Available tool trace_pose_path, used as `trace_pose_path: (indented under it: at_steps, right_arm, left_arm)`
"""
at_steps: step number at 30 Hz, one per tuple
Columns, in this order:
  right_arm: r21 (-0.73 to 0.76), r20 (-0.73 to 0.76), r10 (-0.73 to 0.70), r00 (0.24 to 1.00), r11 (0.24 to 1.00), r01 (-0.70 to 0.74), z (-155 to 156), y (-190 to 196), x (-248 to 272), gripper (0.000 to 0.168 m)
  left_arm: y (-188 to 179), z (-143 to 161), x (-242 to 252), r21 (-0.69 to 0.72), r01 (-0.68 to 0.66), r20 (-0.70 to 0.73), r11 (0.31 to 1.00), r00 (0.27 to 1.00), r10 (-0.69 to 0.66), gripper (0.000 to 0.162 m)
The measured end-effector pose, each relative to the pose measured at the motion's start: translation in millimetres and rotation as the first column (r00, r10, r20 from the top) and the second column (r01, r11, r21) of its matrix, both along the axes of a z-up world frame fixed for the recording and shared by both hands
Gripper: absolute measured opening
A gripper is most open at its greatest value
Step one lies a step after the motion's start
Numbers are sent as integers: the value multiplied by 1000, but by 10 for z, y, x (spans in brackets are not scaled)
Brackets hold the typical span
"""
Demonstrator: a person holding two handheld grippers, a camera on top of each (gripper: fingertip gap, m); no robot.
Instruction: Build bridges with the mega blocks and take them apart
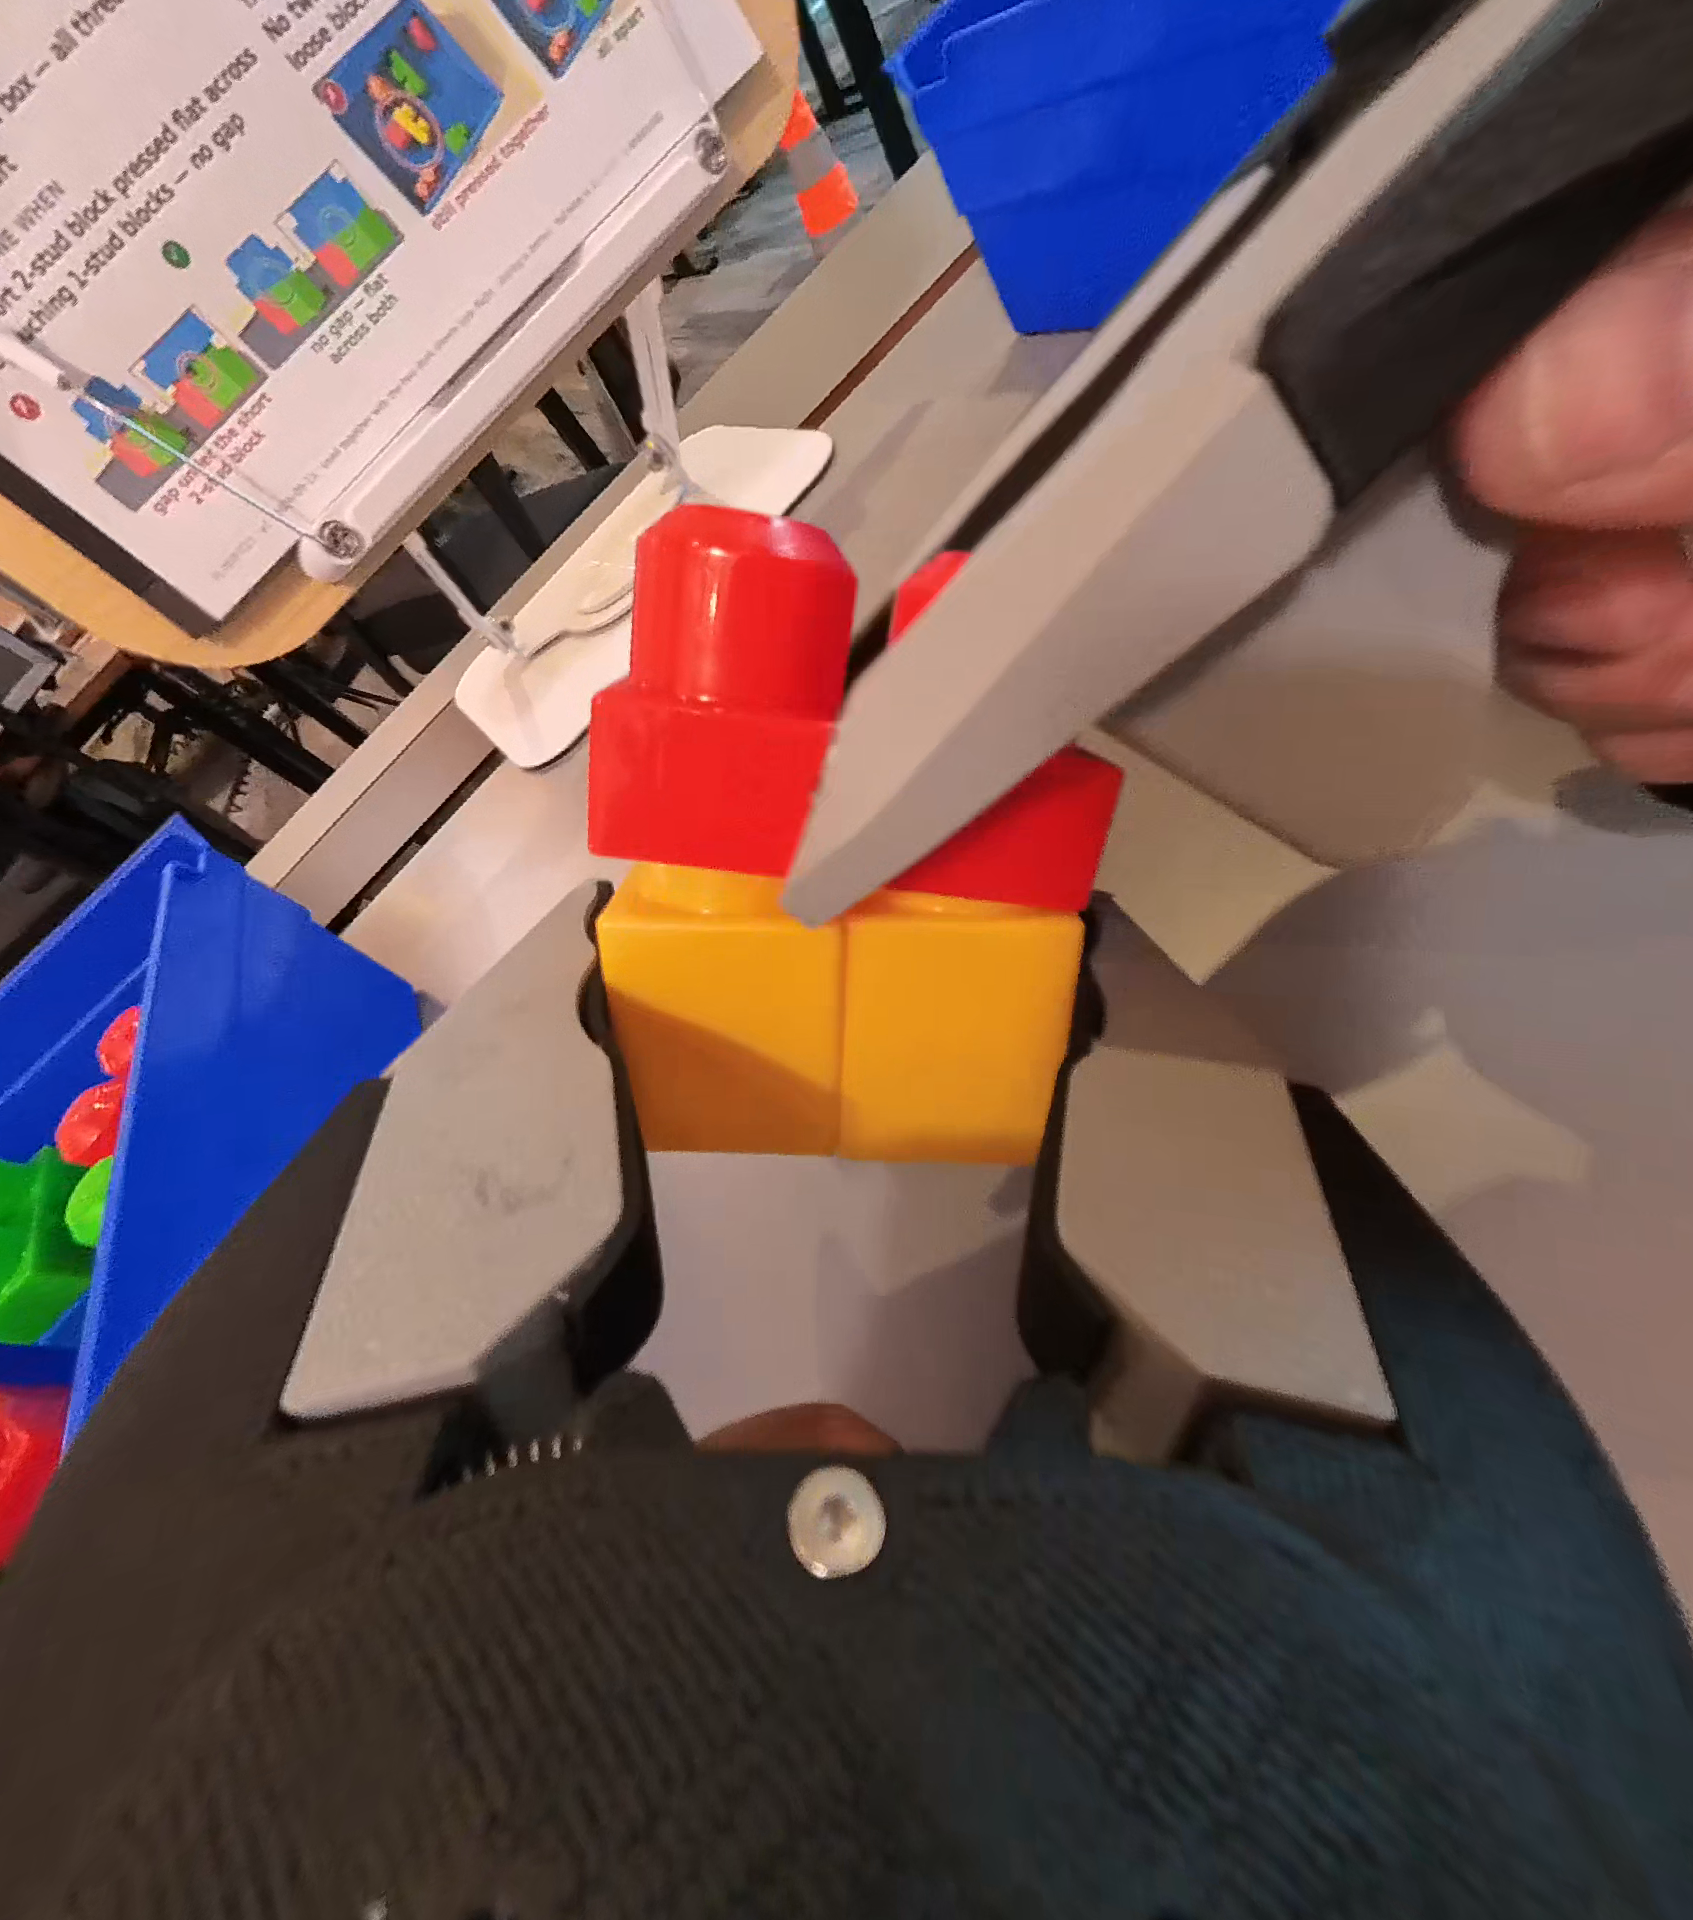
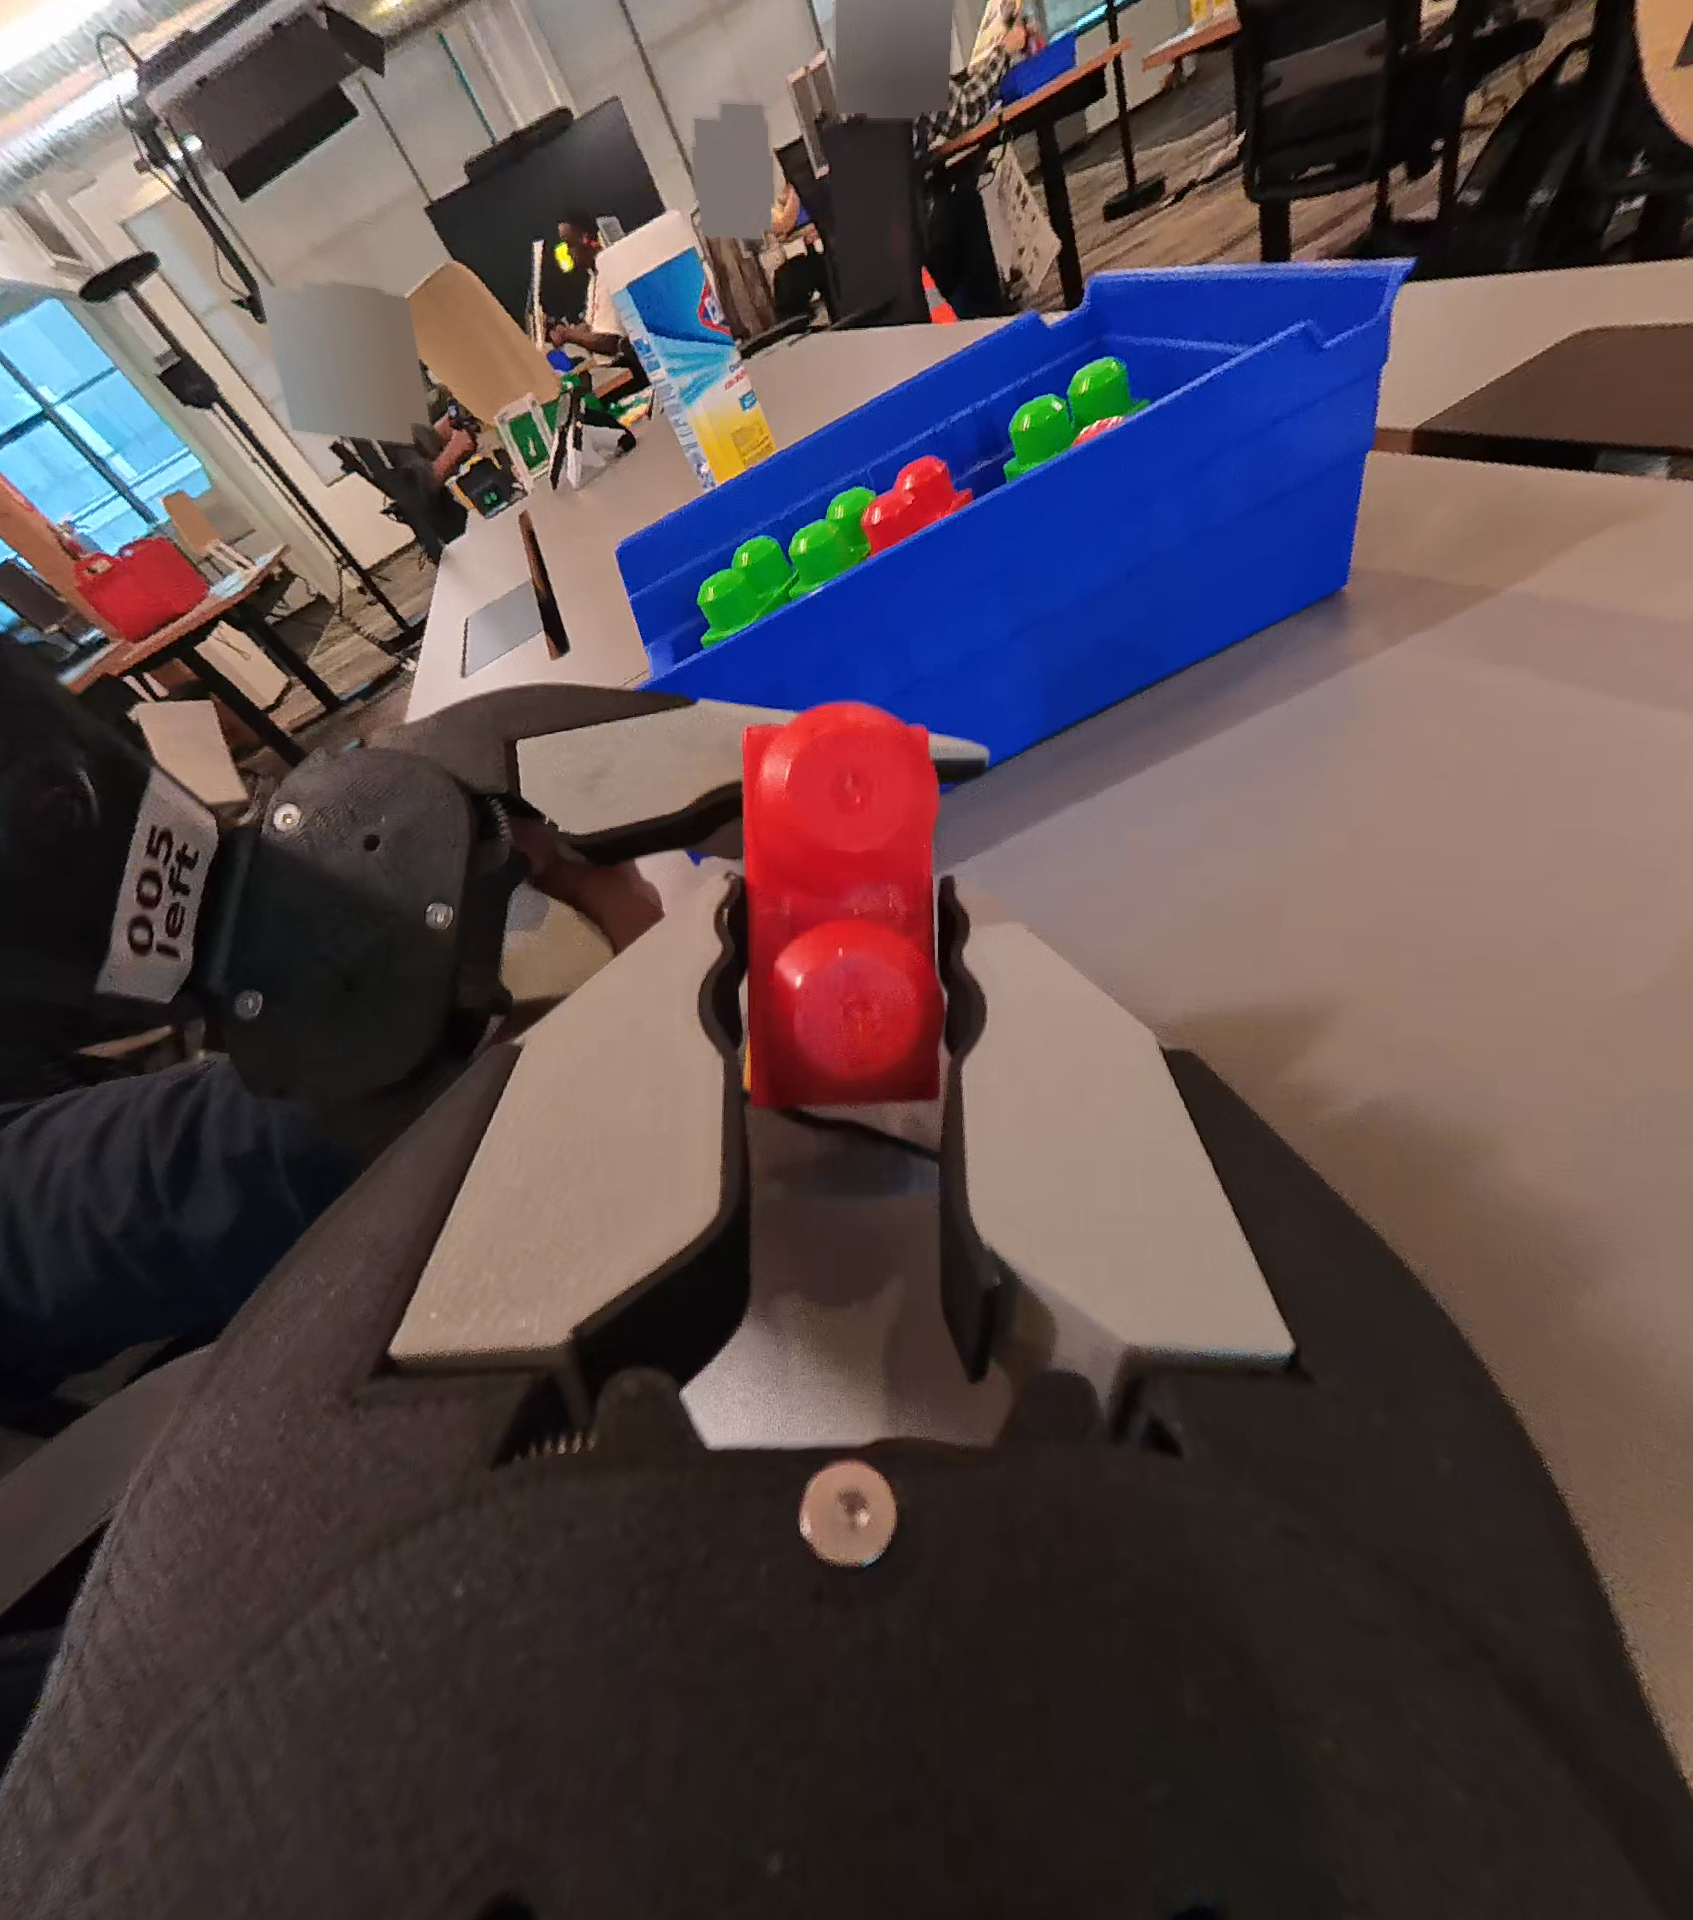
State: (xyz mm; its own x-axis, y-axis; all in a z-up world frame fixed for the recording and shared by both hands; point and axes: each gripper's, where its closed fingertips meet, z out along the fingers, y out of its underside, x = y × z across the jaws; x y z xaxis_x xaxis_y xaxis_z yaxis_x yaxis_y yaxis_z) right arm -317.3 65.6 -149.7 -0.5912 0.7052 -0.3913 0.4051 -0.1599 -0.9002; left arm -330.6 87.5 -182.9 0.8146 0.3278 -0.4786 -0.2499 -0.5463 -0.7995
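Note:
Two yellow one-stud blocks (image 1: 842,1029) stand side by side on the grey table, touching. My left gripper (image 1: 840,997) is shut on the pair from both sides. A red two-stud block (image 1: 717,727) sits across their tops, slightly raised on the left side. My right gripper (image 2: 842,966) is shut on this red block (image 2: 837,914) from above; its grey finger (image 1: 1029,675) shows in the left wrist view, crossing in front of the red block. In the right wrist view the yellow blocks are almost wholly hidden under the red one.
A blue bin (image 1: 146,1091) with green and red blocks (image 1: 0,1247) stands at the left; it also shows in the right wrist view (image 2: 1081,623). Another blue bin (image 1: 1112,156) stands at the back right. An instruction sheet on a clear stand (image 1: 302,260) is behind the blocks. Only a small space, under 4 cm, lies between the two pairs of fingers.

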Motion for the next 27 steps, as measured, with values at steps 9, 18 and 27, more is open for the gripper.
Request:
trace_pose_path:
  at_steps: [9, 18, 27]
  right_arm:
    - [64, 39, 24, 999, 998, -26, -154, -111, 0, 36]
    - [120, 142, 153, 978, 978, -170, -205, -77, 156, 33]
    - [70, 155, 179, 972, 979, -191, -197, -69, 175, 33]
  left_arm:
    - [-44, 23, -47, 29, -14, 37, 999, 999, 13, 85]
    - [-22, -20, 27, -29, 46, -20, 999, 999, -46, 86]
    - [-20, -28, 41, -25, 53, -20, 998, 998, -54, 86]
